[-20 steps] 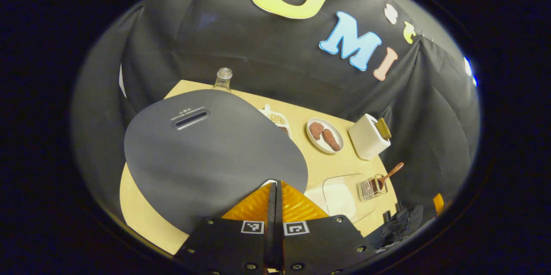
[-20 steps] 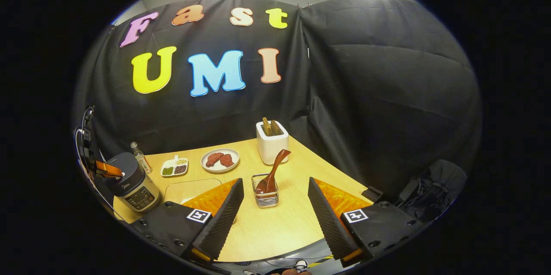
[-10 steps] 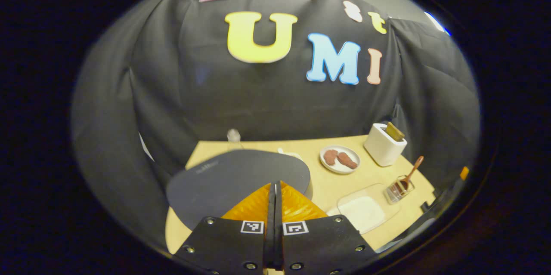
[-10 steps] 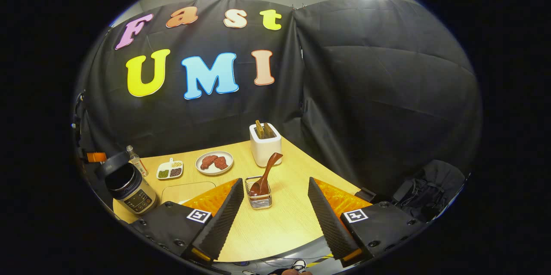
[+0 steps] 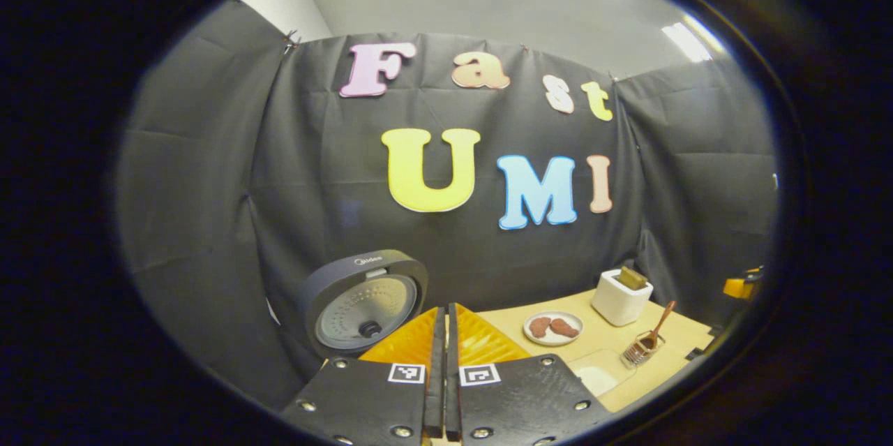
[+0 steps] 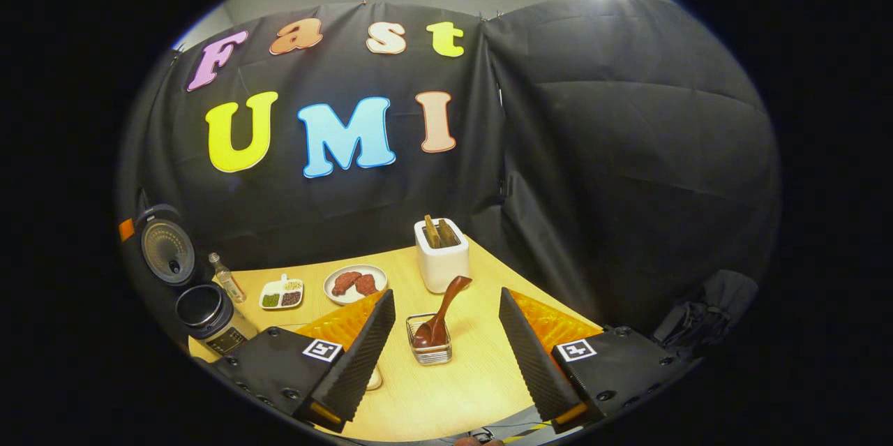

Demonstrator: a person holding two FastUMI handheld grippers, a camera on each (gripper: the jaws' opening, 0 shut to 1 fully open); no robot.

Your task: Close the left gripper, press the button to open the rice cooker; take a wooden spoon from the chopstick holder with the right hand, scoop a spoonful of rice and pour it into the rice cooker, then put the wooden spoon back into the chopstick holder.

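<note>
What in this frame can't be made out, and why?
- Cooker pot, right gripper view: interior dark, contents unreadable.
- Rice tray, left gripper view: partly behind the left gripper.
- Cooker body, left gripper view: hidden by the same fingers; the raised lid is visible.
- Spoon bowl, right gripper view: partly hidden by the wire holder.

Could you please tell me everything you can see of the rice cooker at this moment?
The rice cooker stands at the table's far left corner beside a small clear bottle. Its body looks silvery with a dark front panel, and the dark inner pot is exposed. The round dark lid is swung fully up, showing a pale perforated inner plate with a central knob. No tongs touch it.
</note>
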